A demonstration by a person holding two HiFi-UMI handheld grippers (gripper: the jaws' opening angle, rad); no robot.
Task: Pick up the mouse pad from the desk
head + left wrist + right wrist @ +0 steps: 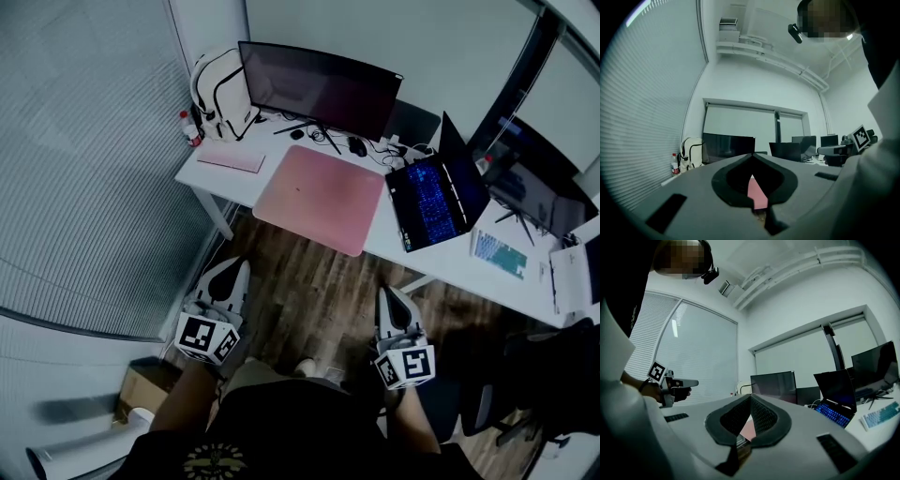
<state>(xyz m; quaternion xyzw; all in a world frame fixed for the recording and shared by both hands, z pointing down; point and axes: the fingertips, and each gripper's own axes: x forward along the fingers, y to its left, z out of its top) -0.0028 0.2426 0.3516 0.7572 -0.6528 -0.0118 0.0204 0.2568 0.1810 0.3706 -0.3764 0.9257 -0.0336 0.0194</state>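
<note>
The pink mouse pad [323, 197] lies flat on the white desk [214, 176], its near edge hanging slightly over the desk's front. My left gripper [234, 269] and my right gripper [387, 292] are both shut and empty. They are held level over the wooden floor, short of the desk, pointing toward it. In the left gripper view a strip of the pad [757, 194] shows through the gap below the closed jaws of the left gripper [752, 155]. The right gripper view shows the right gripper [751, 397] closed, with a sliver of the pad [749, 427] under it.
Behind the pad stand a curved monitor [319, 86], a black mouse [357, 146] and cables. An open laptop [436, 192] sits right of the pad. A pink keyboard [230, 159], a white backpack [223, 94] and a bottle [190, 128] are at left. A black chair [525, 384] stands at right.
</note>
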